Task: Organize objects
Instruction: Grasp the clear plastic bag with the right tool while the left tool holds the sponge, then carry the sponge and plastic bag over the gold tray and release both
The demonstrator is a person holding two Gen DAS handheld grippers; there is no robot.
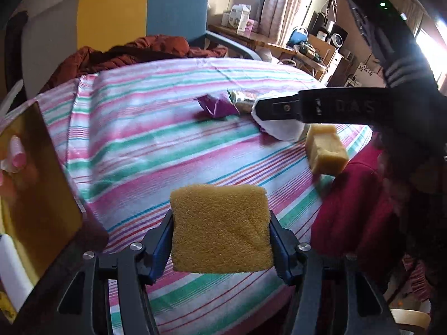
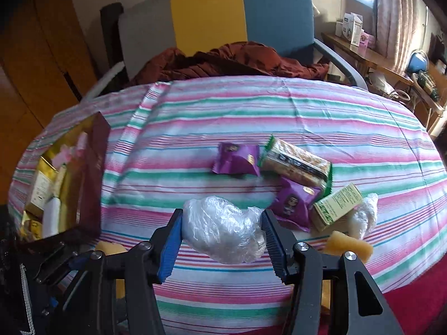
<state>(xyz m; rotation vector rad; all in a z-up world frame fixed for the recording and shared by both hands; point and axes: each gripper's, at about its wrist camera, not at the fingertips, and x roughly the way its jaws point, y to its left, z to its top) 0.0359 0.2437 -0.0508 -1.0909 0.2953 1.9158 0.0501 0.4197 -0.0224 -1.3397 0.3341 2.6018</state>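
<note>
My left gripper (image 1: 220,237) is shut on a yellow sponge (image 1: 220,229), held above the striped tablecloth (image 1: 145,139). My right gripper (image 2: 222,237) is shut on a clear plastic-wrapped white bundle (image 2: 223,230). A second sponge (image 1: 325,149) (image 2: 349,244) lies near the table's right edge. Two purple snack packets (image 2: 236,157) (image 2: 293,202), a long wrapped bar (image 2: 296,162), a green box (image 2: 336,206) and another plastic bundle (image 2: 363,217) lie mid-table. An open maroon box (image 2: 92,178) with gold lining (image 1: 33,184) stands at the left, with several items inside.
A chair (image 2: 240,14) with grey, yellow and blue panels and a brown jacket (image 2: 232,60) stands behind the table. A wooden shelf (image 2: 371,55) with cartons runs along the right by the curtains. A red cloth (image 1: 357,209) hangs at the near right edge.
</note>
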